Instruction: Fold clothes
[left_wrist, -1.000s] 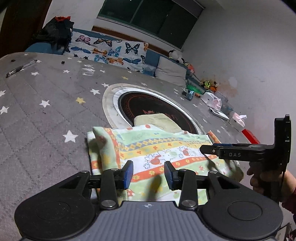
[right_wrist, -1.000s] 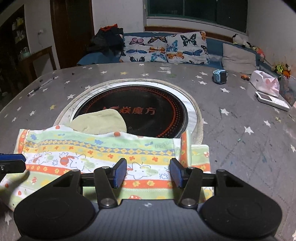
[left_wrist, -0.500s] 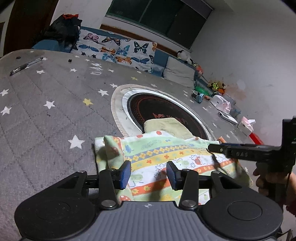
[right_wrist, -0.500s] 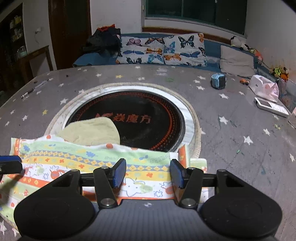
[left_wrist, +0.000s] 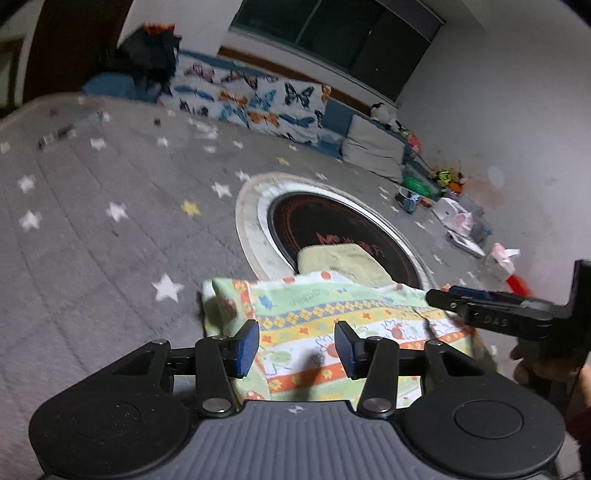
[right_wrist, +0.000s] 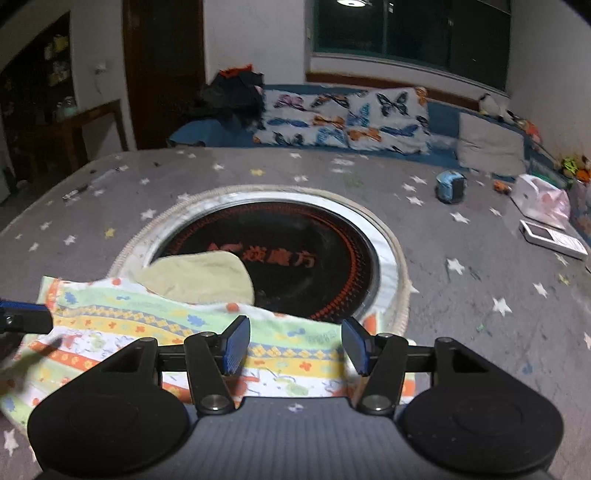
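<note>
left gripper (left_wrist: 297, 349) jaws apart, nothing between, above near-left part of patterned cloth (left_wrist: 332, 325). right gripper (right_wrist: 295, 345) jaws apart too, empty, above cloth's right part (right_wrist: 155, 325). cloth lies flat on grey star cover (right_wrist: 480, 295), far edge overlapping round black plate (right_wrist: 295, 258). pale yellow cloth (right_wrist: 199, 275) on plate, partly under patterned cloth. right gripper seen from side in left view (left_wrist: 480, 306), over cloth's right end.
</note>
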